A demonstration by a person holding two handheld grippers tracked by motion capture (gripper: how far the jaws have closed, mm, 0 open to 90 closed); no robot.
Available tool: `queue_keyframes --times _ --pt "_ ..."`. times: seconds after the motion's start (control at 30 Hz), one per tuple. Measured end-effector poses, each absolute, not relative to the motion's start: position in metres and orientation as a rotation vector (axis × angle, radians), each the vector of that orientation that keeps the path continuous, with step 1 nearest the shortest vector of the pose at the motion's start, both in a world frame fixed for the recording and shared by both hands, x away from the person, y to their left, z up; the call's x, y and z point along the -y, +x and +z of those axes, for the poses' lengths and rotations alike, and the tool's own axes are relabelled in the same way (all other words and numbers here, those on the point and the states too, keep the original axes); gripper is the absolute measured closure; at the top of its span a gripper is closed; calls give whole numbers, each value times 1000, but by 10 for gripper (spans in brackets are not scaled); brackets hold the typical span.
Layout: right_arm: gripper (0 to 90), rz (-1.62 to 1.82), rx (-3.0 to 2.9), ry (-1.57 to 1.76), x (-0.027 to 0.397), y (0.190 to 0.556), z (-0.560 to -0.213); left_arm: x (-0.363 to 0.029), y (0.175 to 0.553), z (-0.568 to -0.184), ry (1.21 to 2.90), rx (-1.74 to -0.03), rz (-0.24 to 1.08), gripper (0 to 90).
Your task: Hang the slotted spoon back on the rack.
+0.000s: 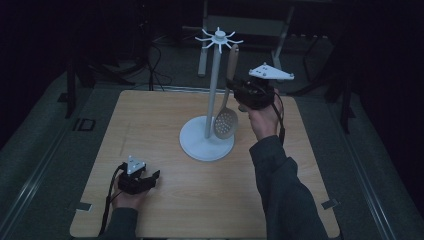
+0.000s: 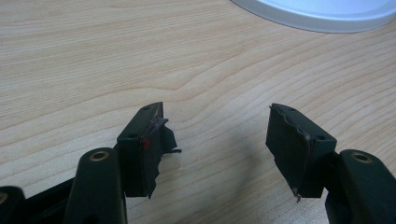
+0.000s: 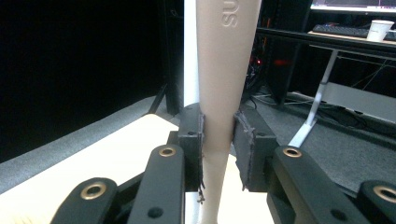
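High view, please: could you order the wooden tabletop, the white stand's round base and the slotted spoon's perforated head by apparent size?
1. wooden tabletop, by far the largest.
2. round base of the white stand.
3. perforated head of the slotted spoon, clearly smallest.

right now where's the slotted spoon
High view, right of centre: the slotted spoon hangs beside the white stand's pole, its handle clamped by the right hand-held gripper.

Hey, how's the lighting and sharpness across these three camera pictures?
High view: dim and underexposed, floor nearly black, the stand and table readable. Left gripper view: bright, even, wood grain sharp, soft shadows under the left claw. Right gripper view: spoon handle well lit, left background black, far desk slightly soft.
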State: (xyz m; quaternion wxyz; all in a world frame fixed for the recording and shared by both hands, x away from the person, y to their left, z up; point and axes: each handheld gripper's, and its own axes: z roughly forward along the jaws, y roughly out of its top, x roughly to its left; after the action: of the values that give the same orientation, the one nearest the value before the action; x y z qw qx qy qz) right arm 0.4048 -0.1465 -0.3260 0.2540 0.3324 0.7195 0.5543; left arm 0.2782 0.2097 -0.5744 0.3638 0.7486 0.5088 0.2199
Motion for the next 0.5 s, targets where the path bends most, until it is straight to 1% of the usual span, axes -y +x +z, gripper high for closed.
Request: queue_keyframes --times 0.5 --pt "735 1492 -1974 914 141 410 -328 -210 279 -574 1923 -1307 565 379"
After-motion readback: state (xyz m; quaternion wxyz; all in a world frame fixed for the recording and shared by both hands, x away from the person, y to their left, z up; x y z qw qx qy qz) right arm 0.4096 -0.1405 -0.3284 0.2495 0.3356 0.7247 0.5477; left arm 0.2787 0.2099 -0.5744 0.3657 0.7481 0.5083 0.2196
